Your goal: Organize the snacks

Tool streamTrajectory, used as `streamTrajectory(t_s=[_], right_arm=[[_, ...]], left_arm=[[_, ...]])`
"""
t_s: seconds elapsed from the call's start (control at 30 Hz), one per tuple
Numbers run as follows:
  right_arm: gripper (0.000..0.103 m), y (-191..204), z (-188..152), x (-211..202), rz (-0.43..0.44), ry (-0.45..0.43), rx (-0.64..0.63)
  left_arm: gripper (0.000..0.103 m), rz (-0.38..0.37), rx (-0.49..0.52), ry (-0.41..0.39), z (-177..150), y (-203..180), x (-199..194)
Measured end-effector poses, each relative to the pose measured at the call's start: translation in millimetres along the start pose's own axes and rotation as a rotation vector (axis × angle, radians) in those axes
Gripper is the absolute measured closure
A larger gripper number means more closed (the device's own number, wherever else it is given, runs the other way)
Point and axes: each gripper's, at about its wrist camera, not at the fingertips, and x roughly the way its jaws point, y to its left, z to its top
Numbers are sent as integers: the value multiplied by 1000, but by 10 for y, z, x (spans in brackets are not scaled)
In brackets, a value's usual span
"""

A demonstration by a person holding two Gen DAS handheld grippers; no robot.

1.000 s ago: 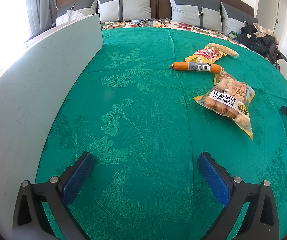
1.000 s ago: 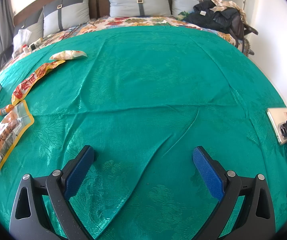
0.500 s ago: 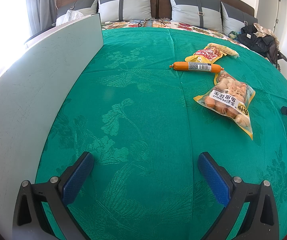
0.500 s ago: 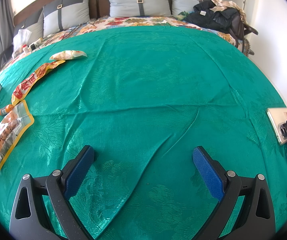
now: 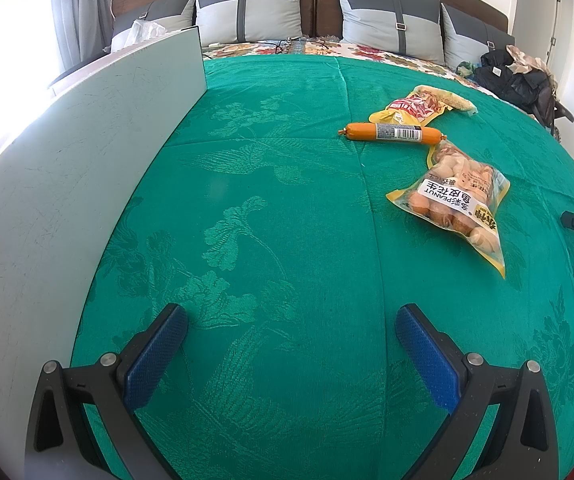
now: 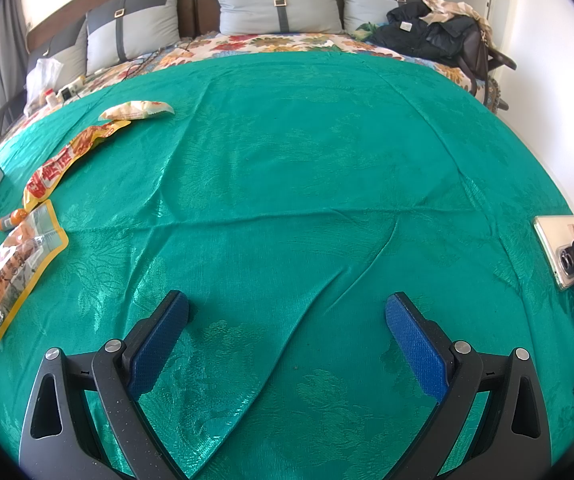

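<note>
Both tongs sit low over the green bedspread [image 5: 287, 220], and neither is gripping anything. The left tongs [image 5: 291, 320] are spread wide, blue pads [image 5: 155, 356] apart over bare cloth, with a pale board [image 5: 67, 200] standing just to their left. The right tongs [image 6: 287, 308] are splayed the same way above a crease in the spread. The snacks lie in a loose line further up the bed: a peanut bag [image 5: 455, 200] nearest, an orange sausage [image 5: 391, 133] just beyond it, then a yellow-red pouch [image 5: 411, 110] with a pale packet [image 5: 455, 100] at its far end. Two phones [image 6: 559, 252] rest at the bed's right edge, pillows [image 6: 279, 4] along the headboard.
</note>
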Motion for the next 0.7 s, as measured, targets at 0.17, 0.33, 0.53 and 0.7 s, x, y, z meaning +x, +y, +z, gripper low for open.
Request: streamTrajectory(t_s=[0.17,0.33,0.53,0.7], right_arm=[[2,0,0,0,0,0,0],[2,-2,-2,-1,0,0,0],[2,-2,-2,-1,0,0,0],[2,-1,1,0,0,0,0]], left_arm=[[0,-3,3,0,-10,0,-6],[0,-10,8,1,-19,-8,-11],[4,-51,75,96,155,-10,19],[6,-111,114,32,746,-58,-111]])
